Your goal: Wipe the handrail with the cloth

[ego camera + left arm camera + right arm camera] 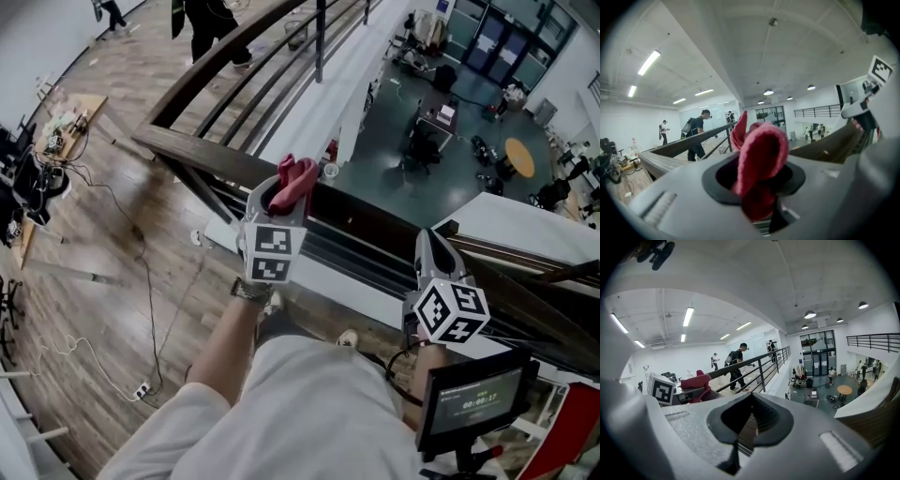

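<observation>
the head view places the left gripper [281, 190] at the dark wooden handrail [202, 152], while only the left gripper view shows its jaws pinched on the red cloth [759, 159], and the right gripper view shows the right gripper's [429, 242] jaws together, holding nothing.

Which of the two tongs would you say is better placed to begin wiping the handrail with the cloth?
The left. The left tongs are shut on the red cloth, right by the wooden handrail. The right tongs hold nothing and sit farther along the rail.
</observation>
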Tool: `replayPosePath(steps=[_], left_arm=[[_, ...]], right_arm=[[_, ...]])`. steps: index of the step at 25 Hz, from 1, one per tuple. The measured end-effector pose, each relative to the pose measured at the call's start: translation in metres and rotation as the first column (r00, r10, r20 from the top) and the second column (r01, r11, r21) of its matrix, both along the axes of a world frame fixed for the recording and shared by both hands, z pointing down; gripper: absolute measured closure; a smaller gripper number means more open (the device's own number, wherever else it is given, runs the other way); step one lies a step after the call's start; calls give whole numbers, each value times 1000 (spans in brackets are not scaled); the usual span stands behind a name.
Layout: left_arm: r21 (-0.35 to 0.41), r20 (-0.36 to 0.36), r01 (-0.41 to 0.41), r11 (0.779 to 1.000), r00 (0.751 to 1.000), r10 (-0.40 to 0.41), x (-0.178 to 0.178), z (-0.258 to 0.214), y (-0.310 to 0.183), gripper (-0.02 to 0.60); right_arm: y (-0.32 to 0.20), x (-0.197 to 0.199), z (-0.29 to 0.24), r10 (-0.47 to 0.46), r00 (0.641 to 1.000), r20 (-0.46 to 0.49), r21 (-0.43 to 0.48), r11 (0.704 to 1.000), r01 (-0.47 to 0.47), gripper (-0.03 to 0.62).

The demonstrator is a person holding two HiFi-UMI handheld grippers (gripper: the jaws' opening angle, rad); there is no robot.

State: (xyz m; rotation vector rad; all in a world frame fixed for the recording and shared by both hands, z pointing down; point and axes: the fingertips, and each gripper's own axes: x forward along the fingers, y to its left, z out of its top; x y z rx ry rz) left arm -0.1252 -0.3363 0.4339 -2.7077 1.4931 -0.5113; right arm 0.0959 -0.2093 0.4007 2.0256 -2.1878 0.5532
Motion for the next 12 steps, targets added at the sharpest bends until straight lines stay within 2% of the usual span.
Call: replayPosePath(steps=[4,12], left_arm=[[7,-16,-2,1000,1000,2,6,0,6,433],[3,-3,-9,1000,1000,9,29,0,17,433]], right_arm=[[8,6,5,2,1000,-1,-11,1000,-2,591],[21,28,7,12,1000,3,-11,1000,-11,591]])
